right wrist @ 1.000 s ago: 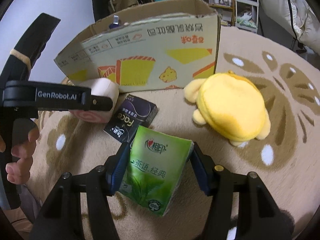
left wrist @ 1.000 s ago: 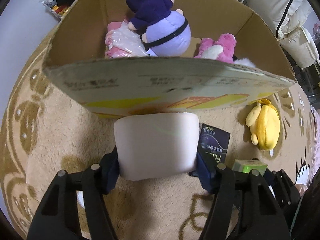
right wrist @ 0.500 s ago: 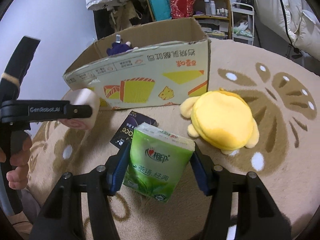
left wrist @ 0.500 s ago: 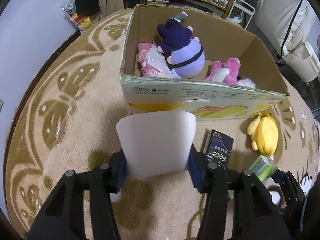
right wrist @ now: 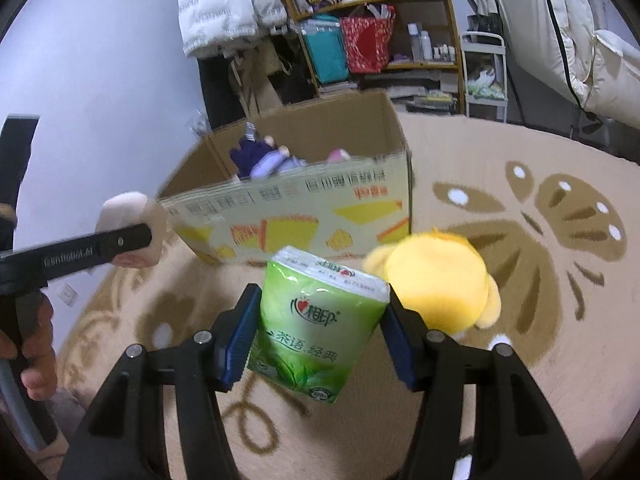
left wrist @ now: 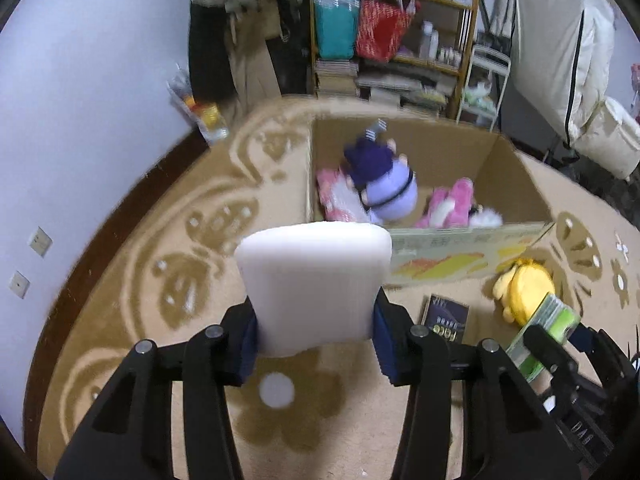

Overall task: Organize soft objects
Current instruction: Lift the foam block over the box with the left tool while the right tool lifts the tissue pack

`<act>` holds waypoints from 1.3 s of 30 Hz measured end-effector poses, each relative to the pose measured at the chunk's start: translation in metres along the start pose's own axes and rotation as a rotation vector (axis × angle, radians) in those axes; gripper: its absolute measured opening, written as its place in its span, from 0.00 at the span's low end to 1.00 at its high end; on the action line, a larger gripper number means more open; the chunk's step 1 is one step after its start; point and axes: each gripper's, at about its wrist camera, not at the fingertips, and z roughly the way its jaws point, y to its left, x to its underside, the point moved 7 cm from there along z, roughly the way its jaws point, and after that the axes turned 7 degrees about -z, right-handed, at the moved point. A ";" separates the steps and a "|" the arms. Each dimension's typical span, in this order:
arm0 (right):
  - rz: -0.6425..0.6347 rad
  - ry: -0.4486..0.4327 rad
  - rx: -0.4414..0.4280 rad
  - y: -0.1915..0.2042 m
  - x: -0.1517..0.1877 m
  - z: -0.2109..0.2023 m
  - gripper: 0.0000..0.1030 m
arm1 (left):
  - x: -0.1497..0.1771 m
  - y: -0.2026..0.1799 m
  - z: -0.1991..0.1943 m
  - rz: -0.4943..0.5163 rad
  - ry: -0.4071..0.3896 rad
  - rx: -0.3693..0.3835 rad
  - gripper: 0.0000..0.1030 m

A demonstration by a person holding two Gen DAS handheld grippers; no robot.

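My left gripper [left wrist: 316, 332] is shut on a white soft roll [left wrist: 314, 284] and holds it above the carpet, short of the cardboard box [left wrist: 516, 172]. The roll also shows in the right wrist view [right wrist: 132, 220]. My right gripper [right wrist: 320, 344] is shut on a green tissue pack [right wrist: 316, 320], lifted above the carpet; the pack also shows in the left wrist view [left wrist: 544, 332]. The box [right wrist: 320, 204] holds a purple plush [left wrist: 384, 184], a pink plush [left wrist: 448, 204] and a pink packet [left wrist: 340, 200]. A yellow plush [right wrist: 436, 284] lies on the carpet by the box.
A dark tissue packet [left wrist: 446, 320] lies on the beige patterned carpet [left wrist: 168, 264] in front of the box. A shelf [left wrist: 392, 32] with bags and books stands behind the box. A white wall [left wrist: 80, 80] runs along the left.
Both grippers have risen and pulled back with their loads; the box now looks smaller and lower in both views, and its inside is more visible.
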 end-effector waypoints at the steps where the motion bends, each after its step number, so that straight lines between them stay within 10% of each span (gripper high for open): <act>1: 0.009 -0.018 -0.008 -0.001 -0.005 -0.004 0.60 | -0.003 0.001 -0.006 -0.005 -0.015 0.010 0.45; 18: -0.101 -0.195 0.074 -0.001 -0.092 -0.041 0.60 | -0.074 -0.003 -0.057 0.010 -0.287 0.003 0.45; 39: -0.144 -0.211 0.163 -0.035 -0.143 -0.012 0.60 | -0.131 -0.030 -0.009 0.031 -0.318 0.025 0.45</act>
